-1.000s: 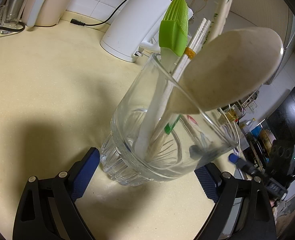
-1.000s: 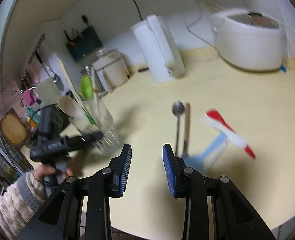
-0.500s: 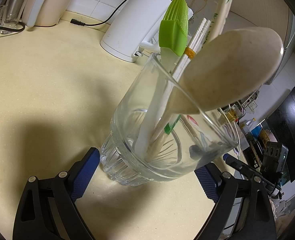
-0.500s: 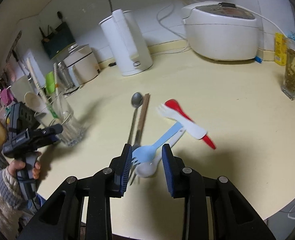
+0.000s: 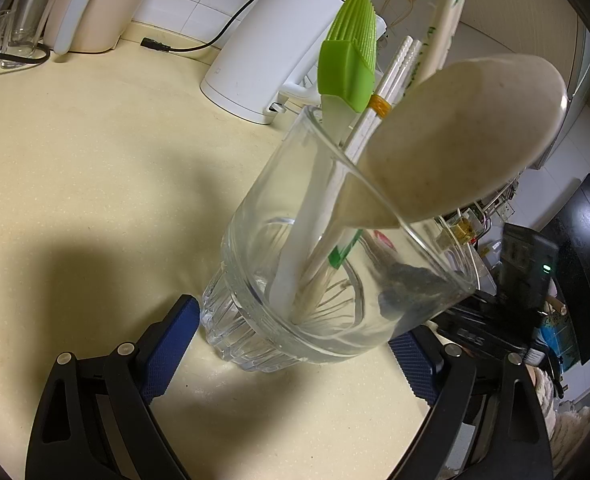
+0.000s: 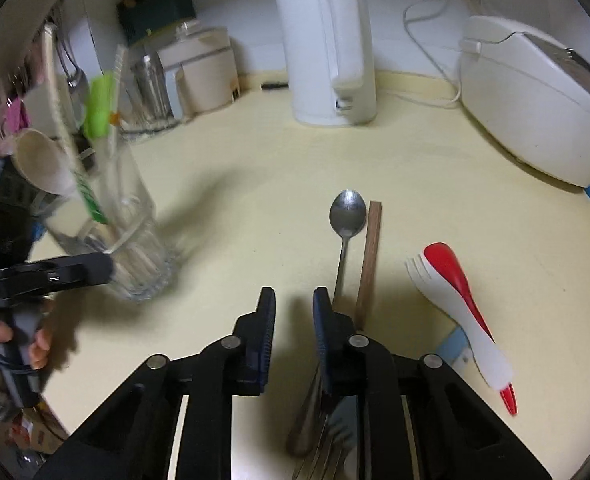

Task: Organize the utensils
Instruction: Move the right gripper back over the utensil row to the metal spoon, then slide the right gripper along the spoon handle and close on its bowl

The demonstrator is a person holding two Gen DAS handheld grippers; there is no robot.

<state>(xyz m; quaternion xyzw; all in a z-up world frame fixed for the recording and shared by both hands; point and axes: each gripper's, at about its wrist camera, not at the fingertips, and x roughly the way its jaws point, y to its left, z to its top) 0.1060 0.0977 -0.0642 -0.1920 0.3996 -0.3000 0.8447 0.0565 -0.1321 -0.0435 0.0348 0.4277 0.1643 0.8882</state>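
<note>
Your left gripper (image 5: 291,336) stands wide around the clear ribbed glass (image 5: 315,280) of utensils, pads apart from it. Your right gripper (image 6: 293,320) is closing on nothing, beside the steel spoon (image 6: 347,216) on the cream counter (image 6: 255,184).

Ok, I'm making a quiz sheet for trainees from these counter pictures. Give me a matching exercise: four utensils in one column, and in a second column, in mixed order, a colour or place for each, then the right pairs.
Column one:
1. silicone brush
2. metal spoon
3. sporks
4. wide spoon

Column two:
A. red and white, stacked on the counter
B. pale beige, leaning over the rim of the glass
C. green head, standing in the glass
D. flat on the counter beside a brown stick

Pairs: 1-C, 2-D, 3-A, 4-B
</note>
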